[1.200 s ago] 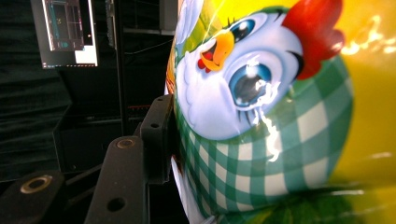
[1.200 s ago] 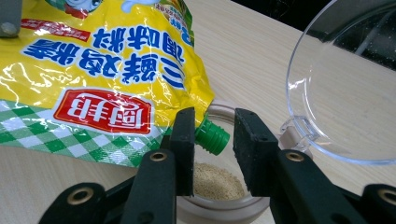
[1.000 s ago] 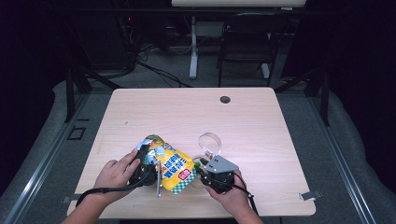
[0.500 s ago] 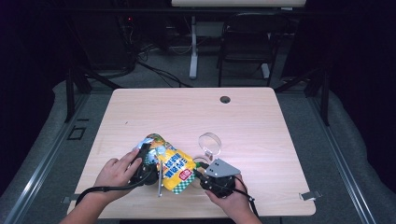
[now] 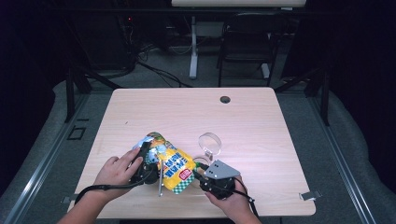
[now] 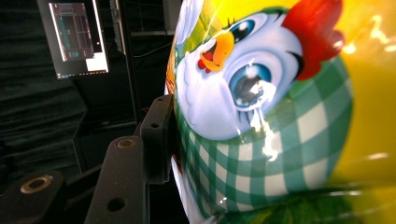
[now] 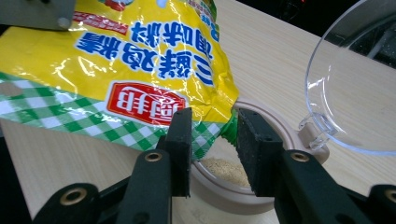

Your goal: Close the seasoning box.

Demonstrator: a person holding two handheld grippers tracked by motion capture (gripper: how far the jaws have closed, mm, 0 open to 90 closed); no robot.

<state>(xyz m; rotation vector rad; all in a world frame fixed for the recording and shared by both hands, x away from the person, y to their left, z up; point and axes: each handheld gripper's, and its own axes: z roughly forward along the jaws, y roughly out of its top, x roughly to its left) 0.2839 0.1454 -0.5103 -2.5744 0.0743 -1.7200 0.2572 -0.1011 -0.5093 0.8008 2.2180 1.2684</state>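
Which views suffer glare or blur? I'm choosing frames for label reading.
Left gripper view: the seasoning bag is soft with white glare streaks. Right gripper view: print sharp, mild sheen; the clear lid catches reflections. High view: evenly lit table, dark surroundings, bag print too small.

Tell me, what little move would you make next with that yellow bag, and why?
Probably tip the seasoning bag a bit steeper: its corner already sits over the open jar between the right gripper jaws, the jar holds only some powder, and the left gripper holds the bag's far end.
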